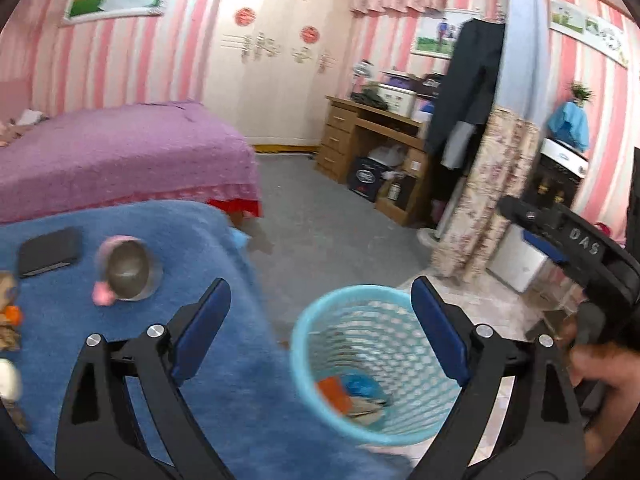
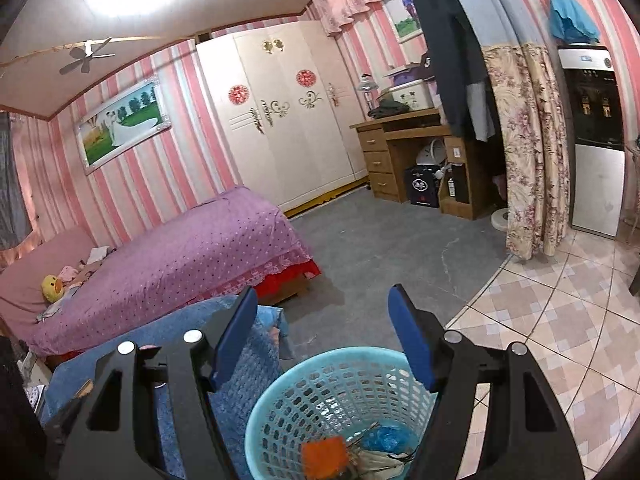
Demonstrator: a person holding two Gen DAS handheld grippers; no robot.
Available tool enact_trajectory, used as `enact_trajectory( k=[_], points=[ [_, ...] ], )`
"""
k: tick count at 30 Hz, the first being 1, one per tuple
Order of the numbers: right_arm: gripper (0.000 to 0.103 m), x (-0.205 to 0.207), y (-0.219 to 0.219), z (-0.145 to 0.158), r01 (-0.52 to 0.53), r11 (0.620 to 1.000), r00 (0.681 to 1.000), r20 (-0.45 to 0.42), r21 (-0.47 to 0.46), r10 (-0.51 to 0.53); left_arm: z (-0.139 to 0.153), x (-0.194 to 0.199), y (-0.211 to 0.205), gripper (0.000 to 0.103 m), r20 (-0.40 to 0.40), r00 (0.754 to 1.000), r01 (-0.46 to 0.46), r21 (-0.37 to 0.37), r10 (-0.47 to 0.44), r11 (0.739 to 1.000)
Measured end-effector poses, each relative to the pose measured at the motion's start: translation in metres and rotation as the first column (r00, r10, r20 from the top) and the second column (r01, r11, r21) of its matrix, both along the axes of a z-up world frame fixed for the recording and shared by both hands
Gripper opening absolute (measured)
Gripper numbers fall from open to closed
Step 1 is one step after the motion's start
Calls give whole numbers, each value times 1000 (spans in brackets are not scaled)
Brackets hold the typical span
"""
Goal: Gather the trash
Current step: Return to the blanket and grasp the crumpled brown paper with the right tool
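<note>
We've got both grippers, left gripper (image 1: pixel 320 312) and right gripper (image 2: pixel 322 328), spread empty above the light-blue plastic mesh wastebasket (image 2: pixel 280 408), orange and blue scraps (image 2: pixel 324 454) already inside; tabletop bits beside it probably remain.

The left gripper (image 1: pixel 320 308) is hovering with jaws spread wide and empty above the blue towel-covered table (image 1: pixel 224 384) and the light-blue mesh wastebasket (image 1: pixel 320 344), which is containing an orange wrapper (image 1: pixel 335 394) and blue plastic scrap (image 1: pixel 362 386).
</note>
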State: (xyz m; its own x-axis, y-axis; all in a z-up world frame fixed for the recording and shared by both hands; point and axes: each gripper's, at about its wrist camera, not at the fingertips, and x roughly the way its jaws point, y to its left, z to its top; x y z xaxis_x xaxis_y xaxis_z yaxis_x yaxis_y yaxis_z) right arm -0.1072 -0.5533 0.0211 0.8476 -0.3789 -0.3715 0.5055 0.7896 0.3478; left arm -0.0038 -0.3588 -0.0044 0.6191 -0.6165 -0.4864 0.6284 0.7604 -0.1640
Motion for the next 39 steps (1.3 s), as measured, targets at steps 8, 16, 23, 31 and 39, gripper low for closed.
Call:
enact_trajectory(
  k=[8, 16, 23, 31, 39],
  points=[
    [68, 34, 61, 6, -166, 984, 986, -10, -64, 166, 26, 29, 155, 89, 64, 960, -276, 42, 273, 960],
    [70, 91, 171, -12, -429, 902, 902, -79, -54, 424, 8, 45, 329, 89, -14, 839, -544, 3, 544, 839],
    [70, 137, 317, -60, -712, 702, 689, -203, -8, 696, -37, 57, 392, 89, -76, 784, -600, 162, 616, 784],
    [69, 154, 430, -103, -830, 558, 524, -330, 8, 785, -65, 51, 431, 89, -143, 780, -570, 240, 609, 786],
    [57, 168, 454, -136, -834, 547, 471, -422, 74, 775, -79, 52, 447, 89, -186, 768, -565, 252, 613, 785]
  ],
)
